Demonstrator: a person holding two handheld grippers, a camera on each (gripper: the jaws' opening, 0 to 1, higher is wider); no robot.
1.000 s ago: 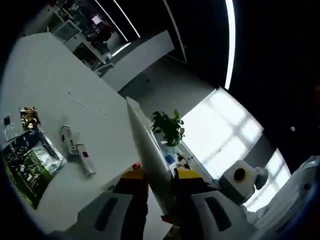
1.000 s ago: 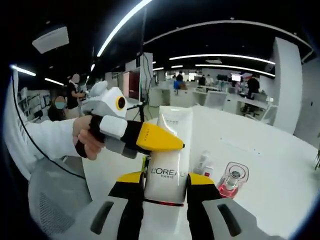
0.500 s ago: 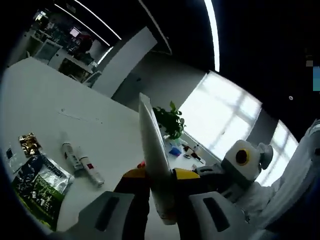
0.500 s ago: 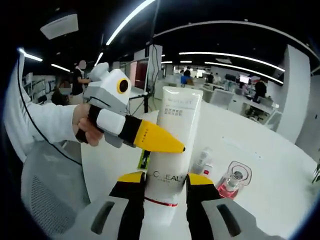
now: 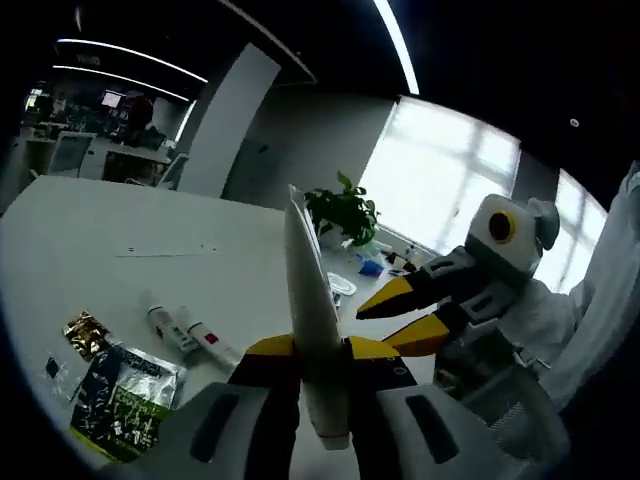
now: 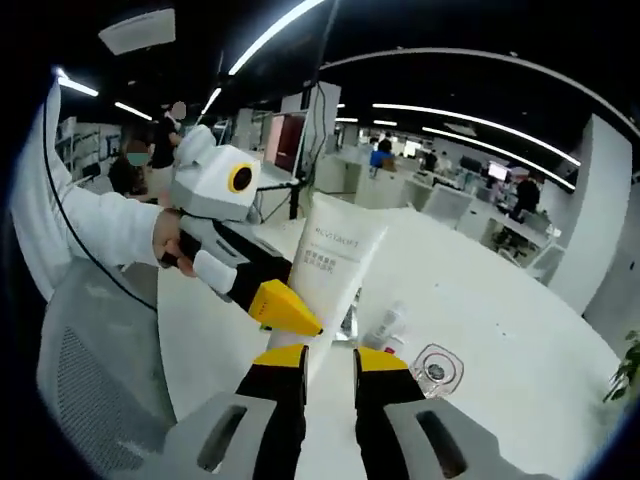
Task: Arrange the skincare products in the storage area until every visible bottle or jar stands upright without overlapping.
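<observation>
A white L'Oreal tube (image 5: 312,300) stands edge-on between my left gripper's (image 5: 320,346) jaws, which are shut on it, well above the white table (image 5: 110,260). In the right gripper view the same tube (image 6: 335,262) leans to the right, with the left gripper (image 6: 290,310) clamping it from the left and a hand (image 6: 170,245) holding that gripper. My right gripper (image 6: 330,355) sits just below the tube with nothing between its jaws. Seen from the left gripper view, the right gripper (image 5: 388,315) is open and apart from the tube.
Two small tubes (image 5: 185,333), a dark green packet (image 5: 125,398) and a gold sachet (image 5: 85,332) lie on the table. A pink glass bottle (image 6: 435,370) and a small white bottle (image 6: 385,325) stand beyond the tube. A grey chair (image 6: 90,380) is at left, a plant (image 5: 345,210) at the far edge.
My right gripper has let go of the tube and drawn back from it. The left gripper keeps hold, and the tube now leans. Both views have shifted.
</observation>
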